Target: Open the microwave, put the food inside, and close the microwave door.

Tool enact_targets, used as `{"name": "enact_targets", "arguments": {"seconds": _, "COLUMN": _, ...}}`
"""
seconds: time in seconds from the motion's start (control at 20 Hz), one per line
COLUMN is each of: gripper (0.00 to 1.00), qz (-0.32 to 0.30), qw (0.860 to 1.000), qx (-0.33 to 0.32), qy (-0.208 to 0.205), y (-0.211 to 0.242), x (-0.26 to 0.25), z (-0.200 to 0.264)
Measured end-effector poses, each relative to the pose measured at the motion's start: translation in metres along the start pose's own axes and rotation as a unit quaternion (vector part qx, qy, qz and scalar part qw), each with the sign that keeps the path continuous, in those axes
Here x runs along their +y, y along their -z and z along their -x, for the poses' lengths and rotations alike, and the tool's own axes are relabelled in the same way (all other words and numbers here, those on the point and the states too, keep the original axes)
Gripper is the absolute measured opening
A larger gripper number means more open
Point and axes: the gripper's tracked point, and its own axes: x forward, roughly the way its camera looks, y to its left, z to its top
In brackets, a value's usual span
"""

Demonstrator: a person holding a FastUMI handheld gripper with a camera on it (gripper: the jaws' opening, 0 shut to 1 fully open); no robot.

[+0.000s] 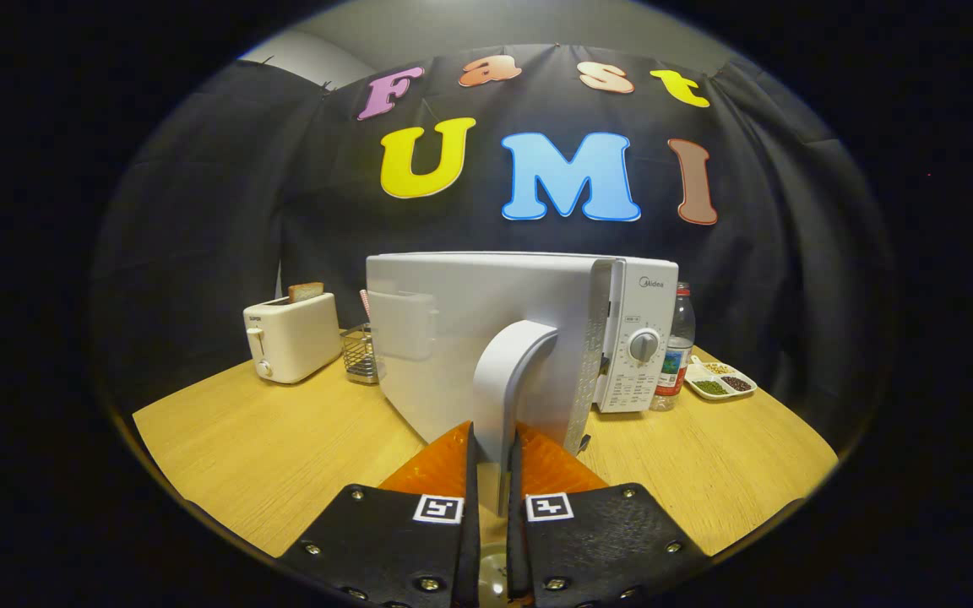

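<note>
A: The gripper (pixel 493 473) is clenched on the door handle (pixel 510 384), both fingers pressing its sides.

B: The microwave (pixel 529 338) stands mid-surface (pixel 267 447), between the toaster (pixel 290 338) and the bottle (pixel 677 346), its door (pixel 486 329) swung partly out. I'd judge a smooth arc around the hinge best, not a straight tug.

A: Food?

B: Can't tell.

wall: black cloth (pixel 199 236), creased | above: pale ceiling (pixel 470 25) | furniture: light wooden table (pixel 284 439)
</note>
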Motion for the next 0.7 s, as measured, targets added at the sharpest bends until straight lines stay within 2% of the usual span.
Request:
{"name": "enact_targets", "arguments": {"seconds": 0.2, "gripper": 0.13, "qz": 0.000, "qw": 1.000, "qx": -0.023, "qy": 0.011, "y": 0.002, "x": 0.029, "z": 0.014}}
{"name": "enact_targets", "arguments": {"seconds": 0.55, "gripper": 0.13, "qz": -0.026, "qw": 0.995, "qx": -0.046, "qy": 0.087, "y": 0.004, "x": 0.076, "z": 0.028}}
{"name": "enact_targets", "arguments": {"seconds": 0.7, "gripper": 0.13, "qz": -0.015, "qw": 0.995, "qx": -0.064, "qy": 0.070, "y": 0.004, "x": 0.122, "z": 0.035}}
